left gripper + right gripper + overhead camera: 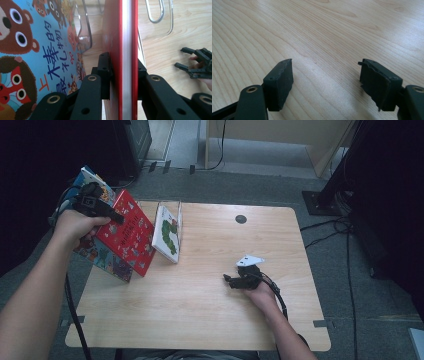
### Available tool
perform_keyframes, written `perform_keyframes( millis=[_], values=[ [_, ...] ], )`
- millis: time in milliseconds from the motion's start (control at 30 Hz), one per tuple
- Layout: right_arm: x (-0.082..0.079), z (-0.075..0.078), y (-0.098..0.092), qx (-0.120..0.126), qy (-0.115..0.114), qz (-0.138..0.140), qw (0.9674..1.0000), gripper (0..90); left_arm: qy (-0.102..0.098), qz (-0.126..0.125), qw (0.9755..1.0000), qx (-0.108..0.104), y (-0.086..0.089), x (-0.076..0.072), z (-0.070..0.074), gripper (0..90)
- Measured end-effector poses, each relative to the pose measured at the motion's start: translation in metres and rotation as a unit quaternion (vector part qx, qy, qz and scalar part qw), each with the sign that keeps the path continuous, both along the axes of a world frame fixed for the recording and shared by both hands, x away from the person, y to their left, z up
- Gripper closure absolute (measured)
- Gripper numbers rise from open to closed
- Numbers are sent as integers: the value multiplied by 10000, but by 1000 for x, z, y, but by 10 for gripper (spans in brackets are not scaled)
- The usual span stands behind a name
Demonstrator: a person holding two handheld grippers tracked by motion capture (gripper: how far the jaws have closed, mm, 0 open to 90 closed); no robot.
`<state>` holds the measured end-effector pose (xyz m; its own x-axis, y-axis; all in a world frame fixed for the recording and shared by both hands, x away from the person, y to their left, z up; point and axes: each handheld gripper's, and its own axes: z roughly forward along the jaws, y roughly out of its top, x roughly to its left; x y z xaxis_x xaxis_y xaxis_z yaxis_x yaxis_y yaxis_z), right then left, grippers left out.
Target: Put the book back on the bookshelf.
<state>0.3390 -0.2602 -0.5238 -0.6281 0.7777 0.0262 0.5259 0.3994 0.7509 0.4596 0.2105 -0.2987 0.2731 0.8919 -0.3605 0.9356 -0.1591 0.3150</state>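
A red picture book (127,232) stands tilted at the table's left edge, leaning on a blue picture book (102,257) behind it. My left gripper (119,218) is shut on the red book's upper edge. In the left gripper view the red book (127,50) runs edge-on between the pads (106,72), which press on both covers, and the blue book (37,50) with bears lies to the left. My right gripper (227,280) rests open on the table at centre right. Only bare wood shows between its jaws (325,82).
A white book with a green caterpillar (169,234) leans in a clear acrylic stand (179,212) just right of the red book. The wooden table (200,320) has a round black grommet (241,219) at the back. Cables lie on the floor around it.
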Motion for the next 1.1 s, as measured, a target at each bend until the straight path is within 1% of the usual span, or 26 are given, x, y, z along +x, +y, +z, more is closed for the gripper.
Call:
perform_keyframes(
  millis=[67, 100, 133, 167, 267, 333, 433, 500, 600, 633, 700, 833, 933, 967, 1000, 1100],
  values=[
    [0, 0, 0, -2, -3, 5, 10000, 268, 60, 22, 10000, -13, 1, 1, -1, 770],
    [0, 0, 0, -2, -3, 6, 10000, 269, 92, 48, 9999, 46, 2, 1, -1, 777],
    [0, 0, 0, 2, -4, 0, 10000, 271, 104, 127, 9998, 125, 3, 1, -1, 787],
    [0, 0, 0, 5, -7, 3, 10000, 274, 98, 183, 9997, 112, 4, 1, -1, 793],
    [-1, 0, 0, 6, -5, 12, 10000, 278, 60, 241, 9997, 10, 6, 3, -1, 795],
    [-1, 0, 0, 3, -11, 14, 10000, 279, -14, 392, 9992, -31, 7, 5, 0, 797],
    [-1, 0, 0, 2, -32, 10, 10000, 285, 5, 447, 9990, -74, 7, 9, 0, 794],
    [-1, 0, 1, 8, -31, 1, 10000, 288, -27, 485, 9987, -174, 9, 12, 2, 794],
    [-1, 0, 1, 10, -34, 8, 10000, 291, -98, 592, 9978, -288, 11, 16, 3, 795],
    [-1, 0, 1, 11, -32, 3, 10000, 293, -149, 633, 9974, -308, 11, 18, 4, 795],
    [-1, 0, 1, 10, -33, -7, 10000, 294, -236, 712, 9967, -306, 11, 21, 5, 795],
    [-2, 0, 2, 20, -38, -43, 10000, 302, -336, 852, 9954, -295, 12, 27, 4, 792],
    [-3, 0, 2, 21, -30, -76, 10000, 306, -409, 947, 9940, -371, 14, 30, 1, 792],
    [-4, 0, 2, 21, -26, -89, 10000, 306, -406, 924, 9941, -396, 14, 31, 0, 791],
    [-4, 0, 2, 22, -28, -96, 9999, 306, -460, 967, 9934, -412, 14, 32, -2, 792],
    [-4, 0, 2, 27, -26, -130, 9999, 308, -517, 965, 9930, -450, 12, 33, -5, 791]
  ],
)
